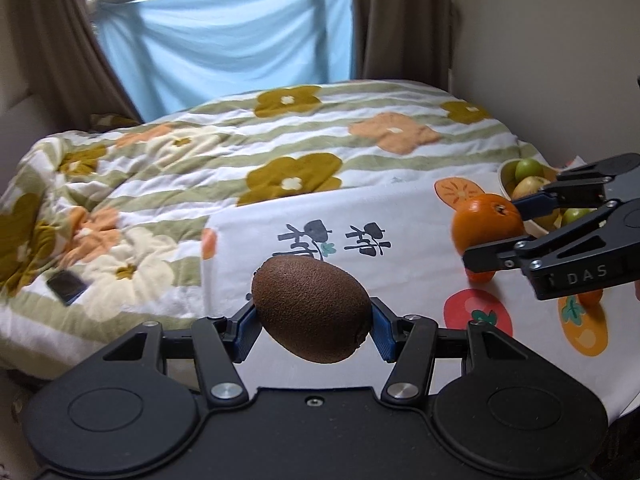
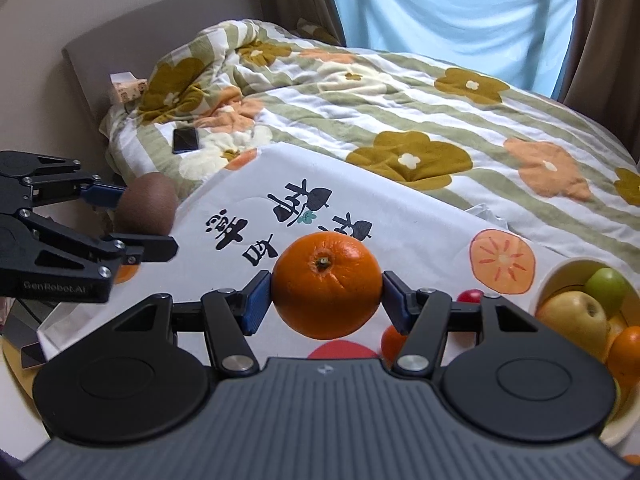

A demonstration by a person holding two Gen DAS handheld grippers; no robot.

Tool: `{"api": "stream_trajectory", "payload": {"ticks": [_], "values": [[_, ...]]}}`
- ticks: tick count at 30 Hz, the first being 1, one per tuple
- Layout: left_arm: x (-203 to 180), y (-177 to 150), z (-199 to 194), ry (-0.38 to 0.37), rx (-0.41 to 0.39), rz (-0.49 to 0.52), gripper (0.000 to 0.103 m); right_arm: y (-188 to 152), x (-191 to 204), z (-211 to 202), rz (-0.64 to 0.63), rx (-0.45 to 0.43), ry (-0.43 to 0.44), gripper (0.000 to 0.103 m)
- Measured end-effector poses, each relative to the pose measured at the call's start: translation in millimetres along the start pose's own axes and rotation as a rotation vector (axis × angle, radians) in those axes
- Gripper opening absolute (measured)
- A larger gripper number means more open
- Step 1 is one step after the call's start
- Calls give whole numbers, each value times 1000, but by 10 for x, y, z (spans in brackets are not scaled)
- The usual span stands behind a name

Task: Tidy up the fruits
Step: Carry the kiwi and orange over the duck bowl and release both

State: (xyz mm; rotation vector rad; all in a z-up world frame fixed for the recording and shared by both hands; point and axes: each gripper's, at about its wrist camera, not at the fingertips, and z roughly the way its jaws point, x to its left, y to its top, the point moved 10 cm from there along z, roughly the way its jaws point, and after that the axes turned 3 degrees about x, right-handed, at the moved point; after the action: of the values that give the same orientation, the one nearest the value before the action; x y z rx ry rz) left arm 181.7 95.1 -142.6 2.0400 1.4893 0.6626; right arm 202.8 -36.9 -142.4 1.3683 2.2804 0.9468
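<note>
A kiwi (image 1: 313, 309) is clamped between the blue pads of the left gripper (image 1: 313, 322), its ends pressed by the jaws and its body held clear above the white printed cloth (image 1: 400, 216) that covers the bench. An orange (image 2: 327, 285) is clamped in the right gripper (image 2: 327, 300), stem side up, also lifted off the cloth. Seen from the left jaws, the right gripper and its orange are found ahead and to the right; seen from the right jaws, the kiwi is found ahead and to the left. A bowl (image 2: 560, 270) of apples and oranges is seen just right of the right jaws. Under those jaws, small fruits are partly hidden on the cloth. Beyond both jaws a flowered quilt (image 1: 240, 152) is spread on a bed, with a phone (image 2: 186, 140) laid on it.
</note>
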Motion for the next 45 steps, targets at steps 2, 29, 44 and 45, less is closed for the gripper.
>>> {"api": "stream_trajectory", "payload": {"ticks": [2,29,44,45], "values": [[-46,-9,-116,18,-11,-19,61,-29,-25,-100,-1,-9,5,74],[-2074,692,-334,-93,-123,49,61,-614,-1756,-1495,90,-120,-140,74],[-2974,1265,572,-271,-65,242,61,-676,-2766,-1445,238,-116,-284,74],[-3013,1290,648,-272,-56,255,61,-674,-2817,-1420,249,-114,-290,74]]}}
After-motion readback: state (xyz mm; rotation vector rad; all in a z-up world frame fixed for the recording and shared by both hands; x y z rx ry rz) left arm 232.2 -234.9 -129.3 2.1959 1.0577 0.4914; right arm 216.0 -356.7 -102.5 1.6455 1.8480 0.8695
